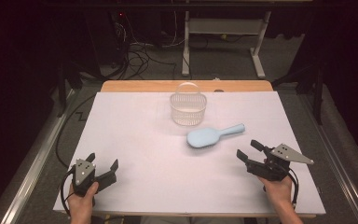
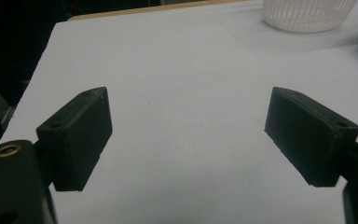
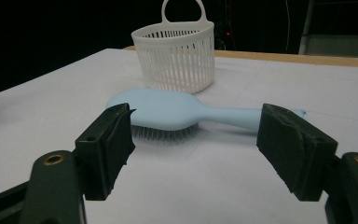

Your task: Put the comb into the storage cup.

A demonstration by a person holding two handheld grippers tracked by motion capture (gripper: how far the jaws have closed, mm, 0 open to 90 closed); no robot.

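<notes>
Near the table's right edge, our right gripper gapes empty beside the hairbrush, which could skid toward the basket if nudged, while our left gripper idles open.

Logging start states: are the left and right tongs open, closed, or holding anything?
Left tongs: open, nothing between the jaws, bare white table ahead.
Right tongs: open, holding nothing, aimed at the blue hairbrush, which lies bristles down.

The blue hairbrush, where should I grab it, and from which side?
Probably the narrow handle of the hairbrush, with the right gripper, which sits open just in front of it. The brush lies bristles down with its smooth back up, and the handle points right, away from the white basket, so coming in from the near right looks easiest.
</notes>
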